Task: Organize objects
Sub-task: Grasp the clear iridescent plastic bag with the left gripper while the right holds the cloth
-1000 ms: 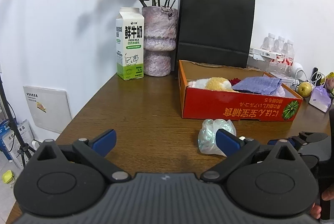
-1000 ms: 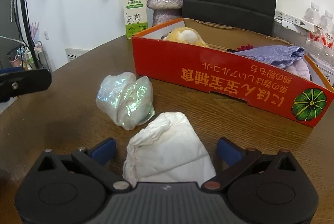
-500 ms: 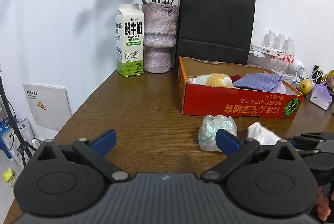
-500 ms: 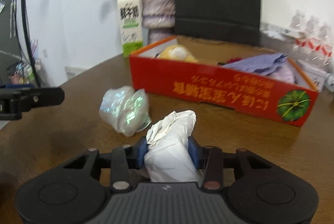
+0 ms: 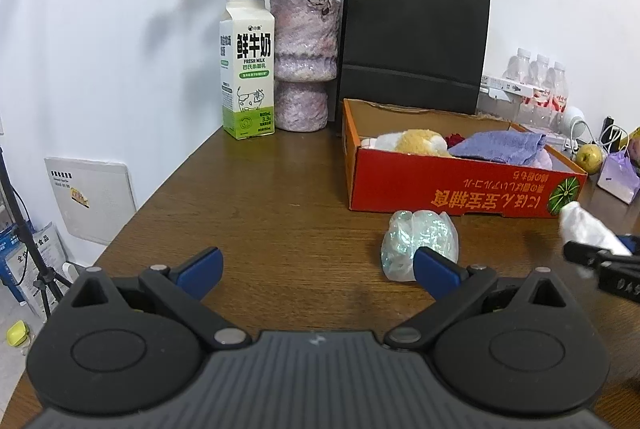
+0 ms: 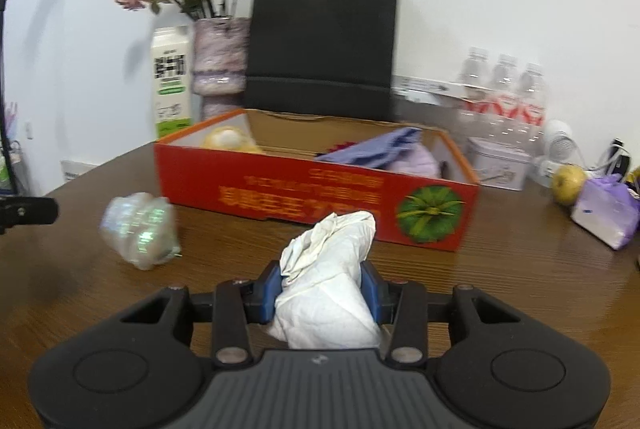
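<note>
Glossy wood table [image 5: 280,213]; iridescent plastic bag [image 5: 418,243]; crumpled white paper wad [image 6: 328,281].

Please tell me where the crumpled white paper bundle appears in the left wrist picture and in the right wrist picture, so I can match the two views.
Left wrist view: the crumpled white paper bundle is at the far right edge, held in the right gripper.
Right wrist view: the bundle is low in the centre, clamped between the blue pads.
Shared landmark: the red cardboard box lies behind it in both.
</note>
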The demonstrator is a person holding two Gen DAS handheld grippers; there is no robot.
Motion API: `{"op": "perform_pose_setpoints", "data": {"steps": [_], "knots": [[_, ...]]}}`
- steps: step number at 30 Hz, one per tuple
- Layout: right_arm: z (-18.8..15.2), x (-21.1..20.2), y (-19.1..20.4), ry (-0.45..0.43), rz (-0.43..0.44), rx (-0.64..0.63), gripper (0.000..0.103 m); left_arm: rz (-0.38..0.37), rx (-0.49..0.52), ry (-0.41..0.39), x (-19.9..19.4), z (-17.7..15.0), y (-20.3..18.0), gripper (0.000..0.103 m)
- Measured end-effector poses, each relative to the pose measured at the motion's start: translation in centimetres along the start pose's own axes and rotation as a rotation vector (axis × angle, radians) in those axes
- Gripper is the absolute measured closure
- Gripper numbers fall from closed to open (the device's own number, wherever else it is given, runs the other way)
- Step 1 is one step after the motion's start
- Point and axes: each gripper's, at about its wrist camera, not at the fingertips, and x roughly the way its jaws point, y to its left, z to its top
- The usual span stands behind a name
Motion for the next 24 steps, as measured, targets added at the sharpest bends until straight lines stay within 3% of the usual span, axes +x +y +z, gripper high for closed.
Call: {"op": "perform_pose_setpoints", "data": {"steps": [13, 24], "knots": [[0.1, 0.4, -3.2, -0.021, -0.007, -0.014, 0.063, -0.048, 0.062, 0.018, 2.6, 0.3, -4.5, 0.0], [0.3, 1.2, -3.9, -0.003, 0.016, -0.016, 0.062, -0.031, 0.081, 0.084, 7.3, 1.3, -7.7, 0.0]]}}
